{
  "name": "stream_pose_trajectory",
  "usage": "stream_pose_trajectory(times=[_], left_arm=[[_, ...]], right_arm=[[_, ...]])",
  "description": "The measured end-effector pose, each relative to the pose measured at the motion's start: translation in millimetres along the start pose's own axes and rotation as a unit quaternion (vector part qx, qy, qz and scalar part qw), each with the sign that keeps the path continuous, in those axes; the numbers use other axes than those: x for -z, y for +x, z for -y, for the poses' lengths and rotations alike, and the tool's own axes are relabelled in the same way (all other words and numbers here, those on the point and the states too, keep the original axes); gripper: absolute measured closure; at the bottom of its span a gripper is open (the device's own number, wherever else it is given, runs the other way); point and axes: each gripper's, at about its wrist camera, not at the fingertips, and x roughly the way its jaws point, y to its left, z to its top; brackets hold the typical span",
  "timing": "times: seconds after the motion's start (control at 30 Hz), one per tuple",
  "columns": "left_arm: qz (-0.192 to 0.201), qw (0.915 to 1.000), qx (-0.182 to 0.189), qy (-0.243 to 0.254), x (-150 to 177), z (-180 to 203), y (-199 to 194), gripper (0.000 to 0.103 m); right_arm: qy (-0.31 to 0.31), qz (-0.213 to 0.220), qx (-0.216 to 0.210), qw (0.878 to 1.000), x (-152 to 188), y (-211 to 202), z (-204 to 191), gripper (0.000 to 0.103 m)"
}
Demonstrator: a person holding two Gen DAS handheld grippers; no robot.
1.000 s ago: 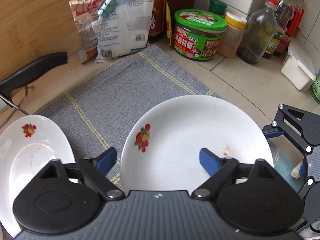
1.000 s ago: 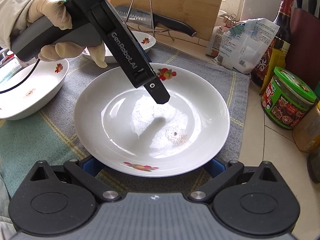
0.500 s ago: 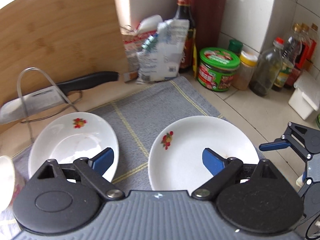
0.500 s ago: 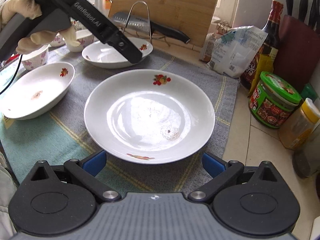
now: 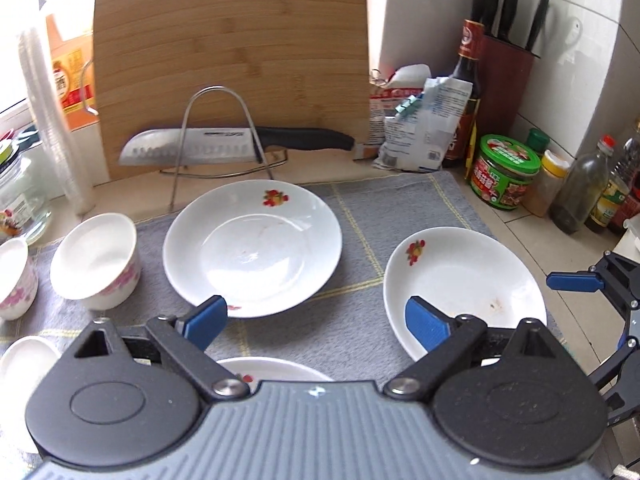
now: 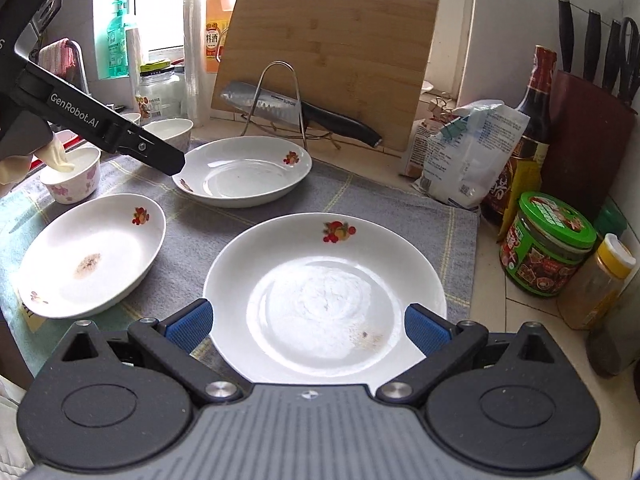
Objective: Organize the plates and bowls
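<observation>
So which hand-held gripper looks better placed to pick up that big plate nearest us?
Right, probably. The right hand-held gripper is open, its blue fingers on either side of the big plate's near rim. The left hand-held gripper, also open, hovers farther back over the grey mat.

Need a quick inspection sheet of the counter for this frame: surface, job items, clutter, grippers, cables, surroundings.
Surface: grey mat on a tiled counter.
Job's things: three white plates on the mat: near plate, left plate with a brown stain, far plate; small bowls at the left.
Clutter: knife on a wire rack, cutting board, green-lidded jar, sauce bottle, white bag.
Grippers: left gripper open, empty, above the mat; right gripper open, with a finger on each side of the near plate.
Cables: nothing seen.
Surroundings: knife block, window behind.
</observation>
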Motion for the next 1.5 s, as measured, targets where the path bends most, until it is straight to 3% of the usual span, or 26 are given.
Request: stream_pose_trajectory(times=[0.47, 0.7, 0.93, 1.2, 1.5], left_arm=[[-0.009, 0.9971, 0.067, 0.035, 33.6, -83.6, -22.5, 0.007], [-0.022, 0.9931, 0.097, 0.063, 48.2, -105.5, -26.0, 0.007], [-0.022, 0.9906, 0.116, 0.069, 53.5, -116.3, -27.7, 0.007], [-0.031, 0.9897, 0.125, 0.062, 55.8, -121.6, -26.6, 0.007], [-0.050, 0.9883, 0.129, 0.064, 57.7, -121.9, -19.8, 0.007]], right_arm=[[0.042, -0.015, 0.065, 0.997, -15.9, 8.9, -109.0, 0.000], [0.079, -0.028, 0.082, 0.993, -7.9, 5.6, -149.2, 0.000], [0.070, -0.058, 0.061, 0.994, 8.1, -1.9, -179.0, 0.000], [0.029, -0.085, 0.034, 0.995, 23.7, 21.5, -212.3, 0.000], [0.022, -0.066, 0.006, 0.998, 20.0, 37.4, -212.3, 0.000]])
